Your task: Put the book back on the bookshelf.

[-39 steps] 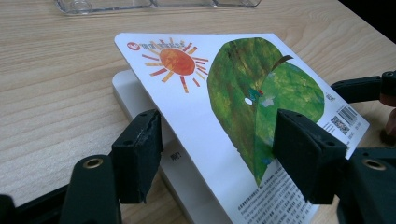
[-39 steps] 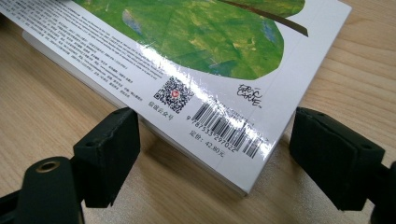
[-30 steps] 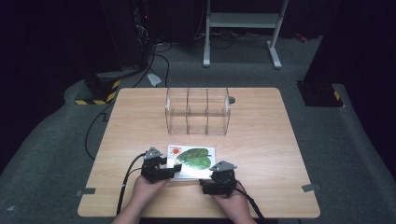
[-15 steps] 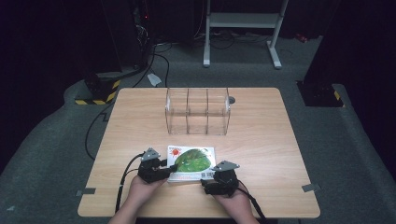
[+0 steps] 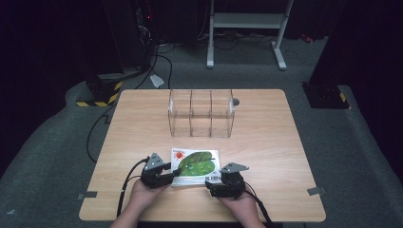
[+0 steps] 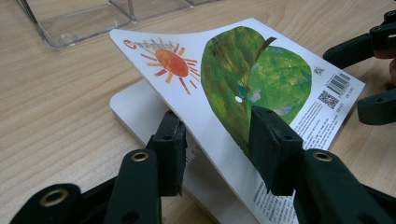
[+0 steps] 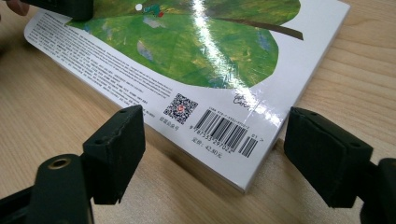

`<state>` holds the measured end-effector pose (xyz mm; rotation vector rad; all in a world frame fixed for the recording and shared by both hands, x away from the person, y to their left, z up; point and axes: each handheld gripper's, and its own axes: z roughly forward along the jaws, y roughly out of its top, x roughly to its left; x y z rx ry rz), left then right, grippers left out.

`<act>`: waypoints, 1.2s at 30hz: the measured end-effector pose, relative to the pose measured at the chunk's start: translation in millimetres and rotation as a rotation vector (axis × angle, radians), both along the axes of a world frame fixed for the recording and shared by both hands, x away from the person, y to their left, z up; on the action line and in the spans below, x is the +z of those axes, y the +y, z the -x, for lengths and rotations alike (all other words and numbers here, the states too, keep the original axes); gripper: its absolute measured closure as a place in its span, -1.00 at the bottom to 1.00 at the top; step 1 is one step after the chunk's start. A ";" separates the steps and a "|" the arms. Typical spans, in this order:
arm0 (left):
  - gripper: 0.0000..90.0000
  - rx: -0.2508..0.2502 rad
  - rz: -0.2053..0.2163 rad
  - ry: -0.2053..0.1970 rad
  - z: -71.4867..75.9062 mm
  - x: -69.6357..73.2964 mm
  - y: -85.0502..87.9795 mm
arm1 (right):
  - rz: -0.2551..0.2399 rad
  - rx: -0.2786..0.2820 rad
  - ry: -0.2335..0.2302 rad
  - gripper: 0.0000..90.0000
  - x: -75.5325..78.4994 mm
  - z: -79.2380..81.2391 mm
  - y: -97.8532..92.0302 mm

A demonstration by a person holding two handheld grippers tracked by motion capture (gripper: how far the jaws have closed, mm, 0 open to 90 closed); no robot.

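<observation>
Two grippers work the thin paperback book with a green leaf cover (image 5: 196, 162), well short of the clear plastic divided box (image 5: 201, 113). Left gripper (image 6: 217, 135) pinches its lifted cover, likely to open it; right gripper (image 7: 212, 154) waits spread beside the barcode corner, seemingly to steady it

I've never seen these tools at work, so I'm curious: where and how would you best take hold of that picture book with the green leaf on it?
Probably by a thin edge, coming in low and level with the table. The book lies flat, so only its edges offer something to pinch. The left gripper already has the cover's near edge lifted between its fingers. The right gripper sits open around the barcode corner, another fair spot.
</observation>
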<state>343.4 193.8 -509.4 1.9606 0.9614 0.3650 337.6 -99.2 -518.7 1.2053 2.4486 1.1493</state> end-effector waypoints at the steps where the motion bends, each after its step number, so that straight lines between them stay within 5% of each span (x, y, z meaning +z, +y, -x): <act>1: 0.27 -0.001 0.006 -0.009 1.4 0.2 -0.2 | -0.006 0.003 0.001 -0.57 0.2 0.0 -0.2; 15: 0.35 -0.023 0.035 -0.086 8.6 4.9 0.0 | -0.081 -0.032 0.009 -0.41 2.4 -3.3 -9.7; 36: 0.44 -0.083 0.009 -0.193 16.7 10.7 -3.4 | -0.159 -0.085 -0.013 -0.39 5.2 -6.6 -17.8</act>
